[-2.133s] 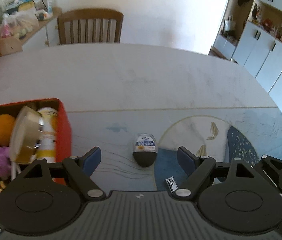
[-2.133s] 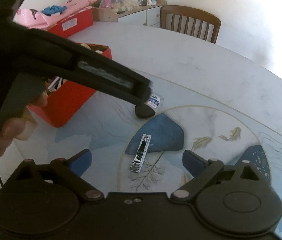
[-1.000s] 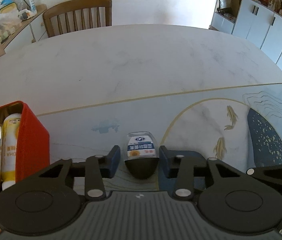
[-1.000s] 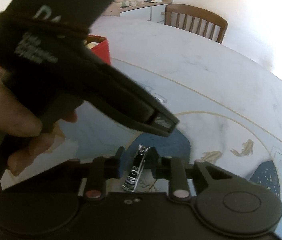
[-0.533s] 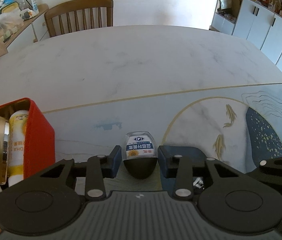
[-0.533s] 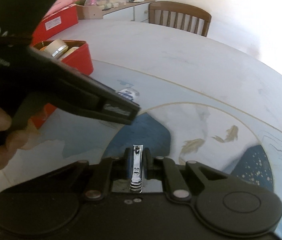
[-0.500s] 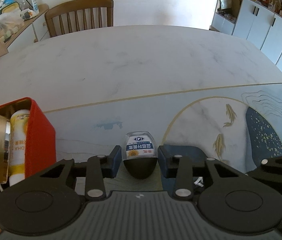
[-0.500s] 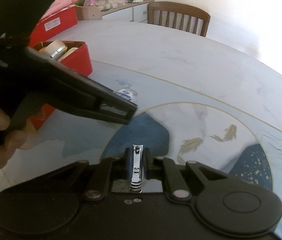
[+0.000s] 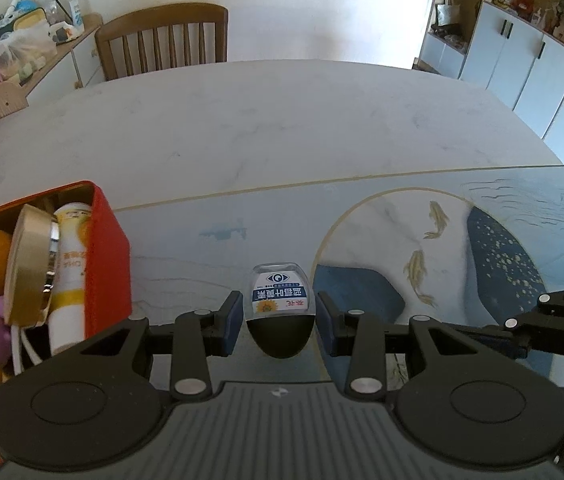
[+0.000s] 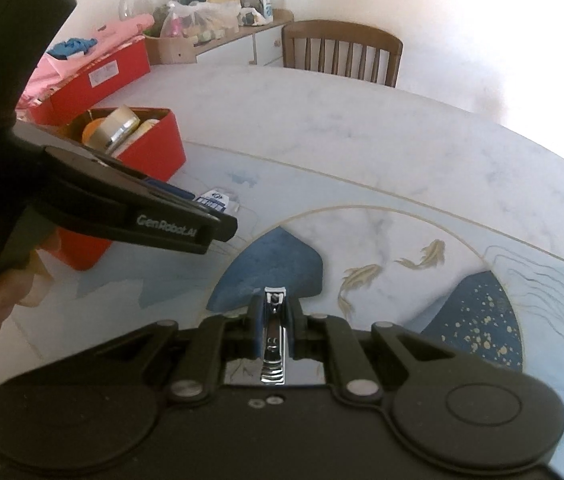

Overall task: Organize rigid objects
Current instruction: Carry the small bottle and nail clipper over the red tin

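Both claws tilt steeply down over the table (image 9: 282,128): left gripper (image 9: 277,316) pinches a small eye-drop bottle (image 9: 281,308), seemingly lifted; right gripper (image 10: 273,326) is clamped tight on the nail clipper (image 10: 273,336), beside the red box (image 9: 101,256).

left hand-held gripper (image 10: 217,216): black | blue pads | white "GenRobot.AI" lettering

A home dining room: a large marble-patterned table (image 9: 241,128) painted with fish stands by a wooden slat-back chair (image 9: 163,42), a sideboard (image 10: 237,36) cluttered with plastic bags and bottles lines the wall, and white cupboards (image 9: 522,60) under open shelves of ornaments fill the corner
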Demonstrator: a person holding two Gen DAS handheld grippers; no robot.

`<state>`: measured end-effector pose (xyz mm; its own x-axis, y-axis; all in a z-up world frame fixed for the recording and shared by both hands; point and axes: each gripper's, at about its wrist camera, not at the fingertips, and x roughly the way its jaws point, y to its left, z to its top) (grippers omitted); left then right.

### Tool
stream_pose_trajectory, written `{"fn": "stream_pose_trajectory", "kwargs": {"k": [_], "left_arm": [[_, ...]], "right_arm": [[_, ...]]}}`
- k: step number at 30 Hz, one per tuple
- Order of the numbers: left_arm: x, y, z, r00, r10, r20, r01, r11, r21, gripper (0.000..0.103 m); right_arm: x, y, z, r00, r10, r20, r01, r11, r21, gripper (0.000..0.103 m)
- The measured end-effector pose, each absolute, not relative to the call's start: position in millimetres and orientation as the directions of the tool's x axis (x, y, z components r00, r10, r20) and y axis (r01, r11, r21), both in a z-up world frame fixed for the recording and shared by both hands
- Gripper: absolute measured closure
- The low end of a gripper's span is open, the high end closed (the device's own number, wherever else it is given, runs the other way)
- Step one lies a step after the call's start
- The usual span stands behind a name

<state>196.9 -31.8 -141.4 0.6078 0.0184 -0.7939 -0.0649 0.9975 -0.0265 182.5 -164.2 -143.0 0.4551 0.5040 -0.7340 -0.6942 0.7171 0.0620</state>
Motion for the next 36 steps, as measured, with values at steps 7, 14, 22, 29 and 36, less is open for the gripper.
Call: {"fn": "stream_pose_trajectory", "kwargs": {"k": [7, 14, 22, 29, 36], "left_arm": [[180.0, -29.0, -124.8, 0.623, 0.008, -0.782, -0.063, 0.997, -0.041, 0.065], [161.0, -15.6, -104.7, 0.647, 0.012, -0.762, -0.081, 0.995, -0.052, 0.065], [138.5, 12.4, -82.3, 0.667, 0.030, -0.744, -0.121, 0.990, -0.069, 0.065], [120.0, 46.2, -64.5, 0.684, 0.055, -0.728, -0.165, 0.983, -0.080, 0.065], [106.2, 83.9, -56.2, 0.692, 0.086, -0.717, -0.211, 0.974, -0.087, 0.065]], "right_arm": [[174.2, -165.9, -127.7, 0.465, 0.526, -0.712, -0.698, 0.713, 0.071, 0.093], [164.2, -160.1, -104.1, 0.463, 0.566, -0.682, -0.716, 0.693, 0.089, 0.092], [154.2, -140.7, -76.9, 0.456, 0.614, -0.644, -0.744, 0.660, 0.102, 0.092], [150.9, -115.1, -61.2, 0.449, 0.643, -0.620, -0.759, 0.641, 0.115, 0.092], [148.5, -82.0, -51.2, 0.444, 0.662, -0.604, -0.777, 0.620, 0.107, 0.092]]}}
